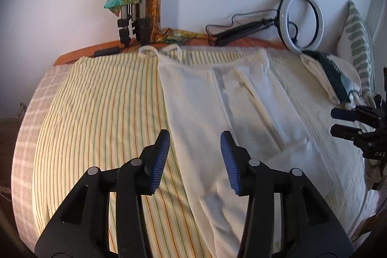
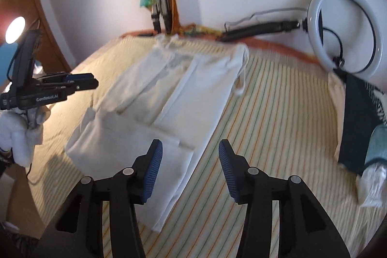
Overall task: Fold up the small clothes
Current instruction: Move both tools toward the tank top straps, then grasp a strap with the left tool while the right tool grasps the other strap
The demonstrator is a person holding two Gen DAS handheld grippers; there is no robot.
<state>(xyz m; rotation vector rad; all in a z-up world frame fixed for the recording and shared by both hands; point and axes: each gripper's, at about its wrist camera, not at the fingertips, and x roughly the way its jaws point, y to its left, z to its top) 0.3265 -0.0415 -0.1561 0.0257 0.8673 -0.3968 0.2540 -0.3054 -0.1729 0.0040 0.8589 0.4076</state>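
Observation:
A cream white pair of small trousers (image 1: 217, 113) lies spread flat on the striped bedsheet (image 1: 104, 98), waistband with drawstring at the far end. It also shows in the right wrist view (image 2: 169, 93). My left gripper (image 1: 194, 158) is open and empty, held above the garment's near left edge. My right gripper (image 2: 189, 169) is open and empty, above the garment's near right edge. The right gripper shows at the right edge of the left wrist view (image 1: 348, 122). The left gripper shows at the left in the right wrist view (image 2: 94, 82).
A ring light (image 1: 302, 21) on a black stand leans on the wall at the back right. Tripod legs (image 1: 133, 25) with a colourful scarf stand at the back. Folded dark and pale clothes (image 2: 358, 122) and a striped pillow (image 1: 360, 50) lie to the right.

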